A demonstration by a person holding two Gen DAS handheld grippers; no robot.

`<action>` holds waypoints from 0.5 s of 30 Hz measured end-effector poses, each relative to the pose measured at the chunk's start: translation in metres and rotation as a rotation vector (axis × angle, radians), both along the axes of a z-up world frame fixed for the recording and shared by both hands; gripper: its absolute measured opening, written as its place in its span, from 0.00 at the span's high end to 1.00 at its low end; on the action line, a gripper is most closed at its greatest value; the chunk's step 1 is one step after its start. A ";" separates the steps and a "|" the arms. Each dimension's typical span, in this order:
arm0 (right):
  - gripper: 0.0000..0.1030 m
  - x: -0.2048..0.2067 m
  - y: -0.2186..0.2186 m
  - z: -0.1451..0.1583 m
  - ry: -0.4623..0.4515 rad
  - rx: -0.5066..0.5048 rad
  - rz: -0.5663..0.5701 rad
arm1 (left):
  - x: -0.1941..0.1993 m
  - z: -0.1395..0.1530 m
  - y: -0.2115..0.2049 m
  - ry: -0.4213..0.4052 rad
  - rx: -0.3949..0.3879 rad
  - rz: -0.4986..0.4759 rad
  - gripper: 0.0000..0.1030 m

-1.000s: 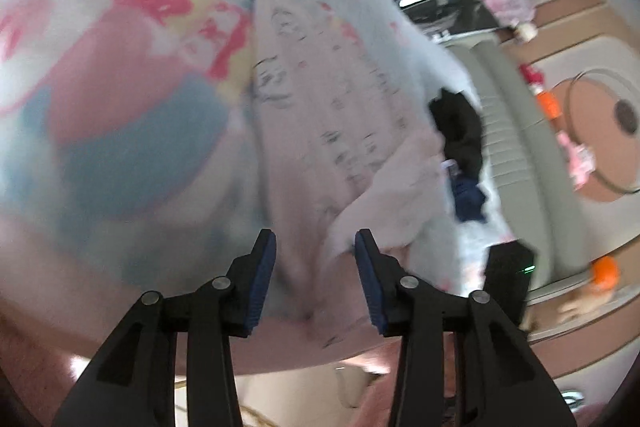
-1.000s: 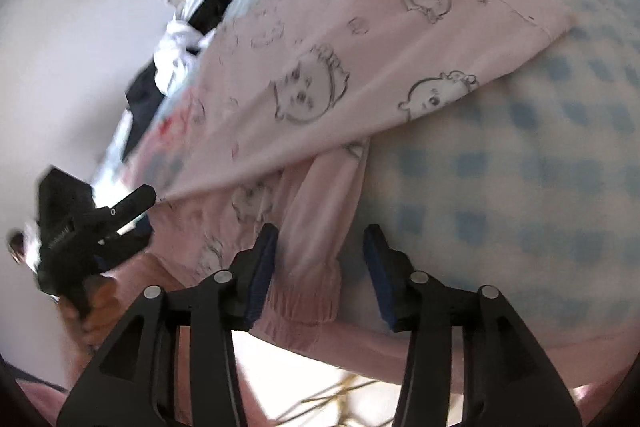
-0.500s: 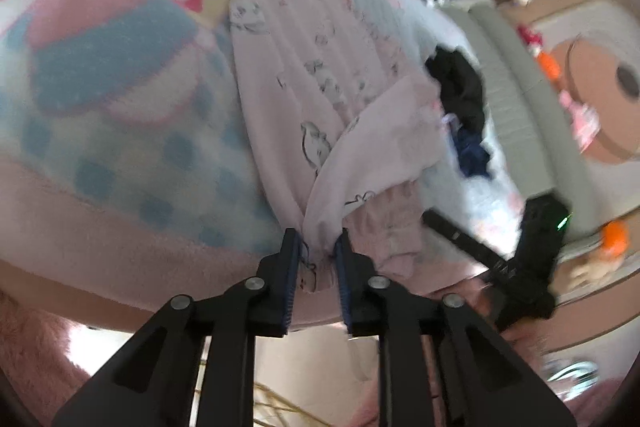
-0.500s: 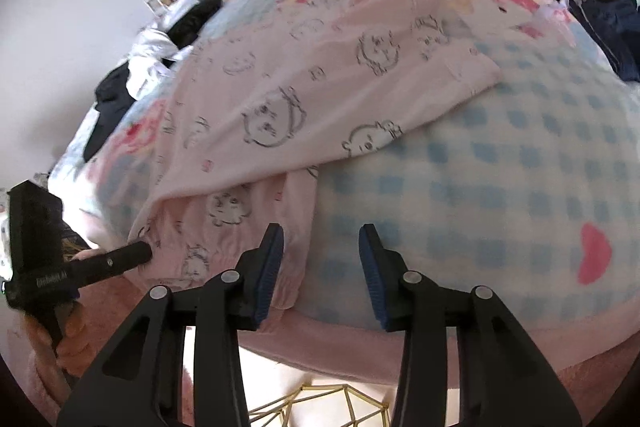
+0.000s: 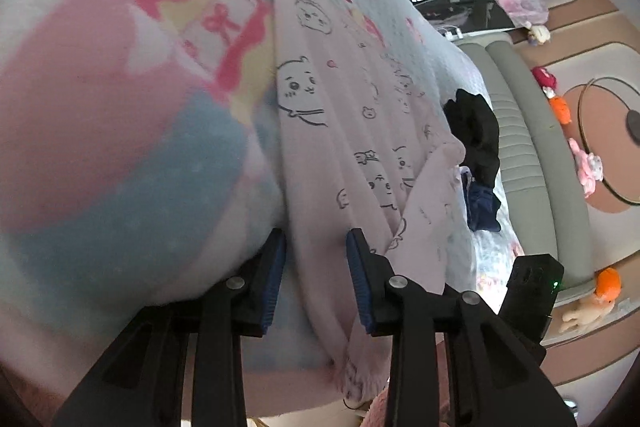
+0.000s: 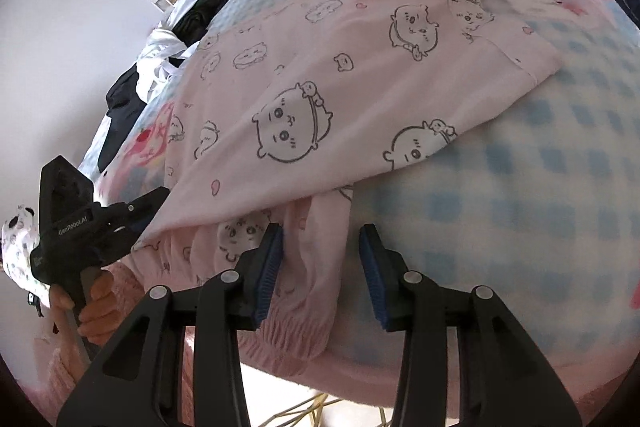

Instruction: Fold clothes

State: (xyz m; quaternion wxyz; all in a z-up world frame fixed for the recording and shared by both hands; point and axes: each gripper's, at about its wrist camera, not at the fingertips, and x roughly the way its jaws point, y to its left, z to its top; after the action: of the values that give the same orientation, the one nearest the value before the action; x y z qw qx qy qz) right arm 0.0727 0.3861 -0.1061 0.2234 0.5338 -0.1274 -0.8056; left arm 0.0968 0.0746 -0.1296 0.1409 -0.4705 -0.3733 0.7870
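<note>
Here the pink pajama pants [image 6: 320, 99], soft cotton printed with outlined cartoon animal faces, lie flattened across the near edge of a bed, on a fleecy blanket [image 6: 520, 187] of pale blue-and-white checks with pink and red cartoon patches. The blanket's pink border rolls over the mattress edge right under both tools, so the only free room is off the bed side, toward the floor.

The right gripper [image 6: 320, 263] has its blue-padded jaws apart, straddling a gathered leg cuff [image 6: 296, 331] that hangs over the edge; the elastic hem is ribbed and puckered. The fabric sits between the pads without being pinched.

In the left wrist view the left gripper [image 5: 316, 267] also stands apart, its pads on either side of a lengthwise fold of the pants [image 5: 340, 131], which narrows to a frilled hem [image 5: 356, 383] below the jaws. From the right wrist view, the left gripper [image 6: 150, 209] shows at the pants' near left corner, held in a bare hand [image 6: 96, 311].

A heap of black and navy clothes [image 5: 478, 155] lies past the pants toward the ribbed grey bed frame [image 5: 520, 147]; more dark and white garments [image 6: 168, 59] crowd the opposite side.
</note>
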 end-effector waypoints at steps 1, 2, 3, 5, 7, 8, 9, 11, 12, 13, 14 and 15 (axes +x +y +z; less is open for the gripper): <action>0.60 -0.001 -0.001 0.000 0.001 -0.002 0.003 | 0.001 0.000 0.000 0.004 -0.012 0.002 0.93; 0.59 -0.002 -0.003 0.000 0.001 0.001 0.007 | 0.002 0.001 0.001 0.008 -0.024 0.003 0.97; 0.59 -0.003 -0.005 -0.001 0.000 0.009 0.009 | 0.005 0.003 0.000 0.014 -0.042 0.013 0.97; 0.59 -0.003 -0.008 -0.003 0.003 0.026 0.012 | 0.015 0.011 -0.003 0.030 -0.085 0.041 0.98; 0.59 -0.002 -0.009 -0.004 0.006 0.039 0.012 | 0.024 0.017 -0.006 0.039 -0.129 0.065 0.98; 0.59 -0.001 -0.008 -0.005 0.008 0.044 0.011 | 0.027 0.018 -0.006 0.033 -0.154 0.072 0.98; 0.59 -0.001 -0.007 -0.006 0.010 0.049 0.010 | 0.029 0.015 -0.008 0.014 -0.173 0.071 0.98; 0.59 -0.001 -0.008 -0.007 0.013 0.065 0.009 | 0.030 0.008 -0.014 -0.024 -0.162 0.071 0.97; 0.59 -0.001 -0.008 -0.008 0.013 0.073 0.007 | 0.031 0.007 -0.015 -0.035 -0.153 0.070 0.94; 0.59 0.000 -0.008 -0.009 0.010 0.073 0.004 | 0.032 0.010 -0.016 -0.042 -0.156 0.072 0.94; 0.59 0.000 -0.008 -0.008 0.009 0.072 0.001 | 0.033 0.014 -0.016 -0.047 -0.164 0.075 0.92; 0.58 0.001 -0.006 -0.006 0.013 0.066 -0.001 | 0.036 0.019 -0.017 -0.044 -0.174 0.083 0.90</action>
State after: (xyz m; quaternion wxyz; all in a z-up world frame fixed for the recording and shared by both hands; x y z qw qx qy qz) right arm 0.0738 0.3797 -0.1121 0.2058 0.5356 -0.0995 -0.8129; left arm 0.1326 0.0577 -0.1104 0.0586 -0.4823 -0.3258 0.8110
